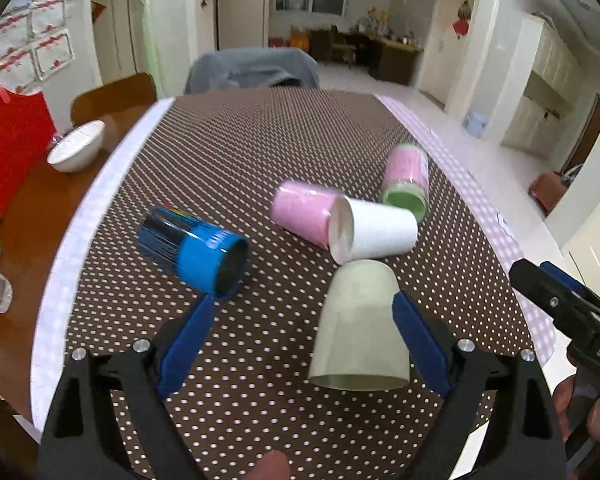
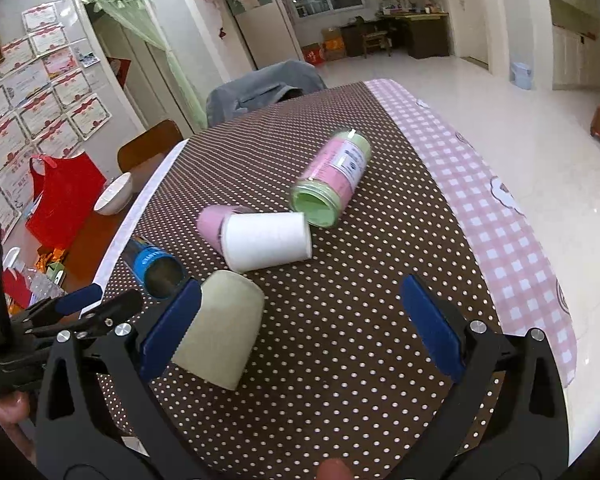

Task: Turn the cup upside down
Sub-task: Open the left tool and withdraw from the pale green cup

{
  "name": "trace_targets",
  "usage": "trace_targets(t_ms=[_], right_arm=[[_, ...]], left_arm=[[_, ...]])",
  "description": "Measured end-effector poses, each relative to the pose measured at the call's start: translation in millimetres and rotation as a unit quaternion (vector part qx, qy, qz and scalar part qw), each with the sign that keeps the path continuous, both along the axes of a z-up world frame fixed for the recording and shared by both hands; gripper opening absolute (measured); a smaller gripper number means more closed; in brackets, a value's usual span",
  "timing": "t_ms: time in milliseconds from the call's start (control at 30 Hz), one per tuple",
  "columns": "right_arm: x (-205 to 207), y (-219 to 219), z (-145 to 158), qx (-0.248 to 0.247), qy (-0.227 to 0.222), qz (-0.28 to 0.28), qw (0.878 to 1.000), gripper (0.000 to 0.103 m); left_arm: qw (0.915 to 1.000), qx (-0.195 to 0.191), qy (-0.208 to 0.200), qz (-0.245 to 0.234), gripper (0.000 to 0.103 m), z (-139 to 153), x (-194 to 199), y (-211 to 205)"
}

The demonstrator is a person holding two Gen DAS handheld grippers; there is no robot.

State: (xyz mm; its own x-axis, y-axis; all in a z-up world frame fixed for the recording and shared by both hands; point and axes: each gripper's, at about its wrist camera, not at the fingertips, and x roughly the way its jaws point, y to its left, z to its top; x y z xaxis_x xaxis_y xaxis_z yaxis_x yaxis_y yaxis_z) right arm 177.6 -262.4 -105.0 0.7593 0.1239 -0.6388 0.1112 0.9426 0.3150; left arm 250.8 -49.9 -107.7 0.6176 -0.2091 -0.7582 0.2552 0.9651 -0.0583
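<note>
My left gripper point(image 1: 304, 334) was spread wide, holding nothing. The pale green cup point(image 1: 360, 328) sat mouth-down on the dotted tablecloth point(image 1: 240, 148) between my left fingers, close against the right pad point(image 1: 420, 344) and well apart from the left pad point(image 1: 184, 344); I could not tell whether the right pad touched the cup wall. My right gripper point(image 2: 300, 328) was also spread wide and empty. In the right wrist view the same cup point(image 2: 220, 332) stood just beside the left pad point(image 2: 170, 328), partly behind it, and well apart from the right pad point(image 2: 432, 328).

Just beyond the cup's closed base lay the white cup point(image 1: 374, 234) on its side, touching the pink cup point(image 1: 302, 212) behind it, also on its side. Ahead and to the right of those, the pink-and-green jar point(image 1: 406, 178) lay on its side, green end toward me. Ahead of my left gripper's left finger lay the blue can point(image 1: 194, 248), open end toward me.

Far to the left, off the cloth, a white bowl point(image 1: 76, 146) and a red bag point(image 1: 10, 148) rested on the wooden table point(image 1: 24, 224).
</note>
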Motion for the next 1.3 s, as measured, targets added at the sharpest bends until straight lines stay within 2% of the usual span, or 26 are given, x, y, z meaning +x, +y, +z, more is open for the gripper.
trace_targets(t_ms=[633, 867, 1300], right_arm=[[-13.6, 37.7, 41.7, -0.015, -0.046, 0.041, 0.998, 0.097], [-12.3, 46.8, 50.9, -0.016, -0.051, 0.054, 0.997, 0.097], [-1.3, 57.6, 54.9, -0.016, -0.042, 0.062, 0.997, 0.097]], left_arm=[[0.9936, 0.005, -0.105, 0.041, 0.089, 60.0, -56.3, 32.3], [0.9904, -0.013, -0.125, 0.057, 0.089, 69.7, -66.3, 51.5], [0.9875, -0.026, -0.134, 0.078, 0.089, 71.2, -64.2, 73.6]])
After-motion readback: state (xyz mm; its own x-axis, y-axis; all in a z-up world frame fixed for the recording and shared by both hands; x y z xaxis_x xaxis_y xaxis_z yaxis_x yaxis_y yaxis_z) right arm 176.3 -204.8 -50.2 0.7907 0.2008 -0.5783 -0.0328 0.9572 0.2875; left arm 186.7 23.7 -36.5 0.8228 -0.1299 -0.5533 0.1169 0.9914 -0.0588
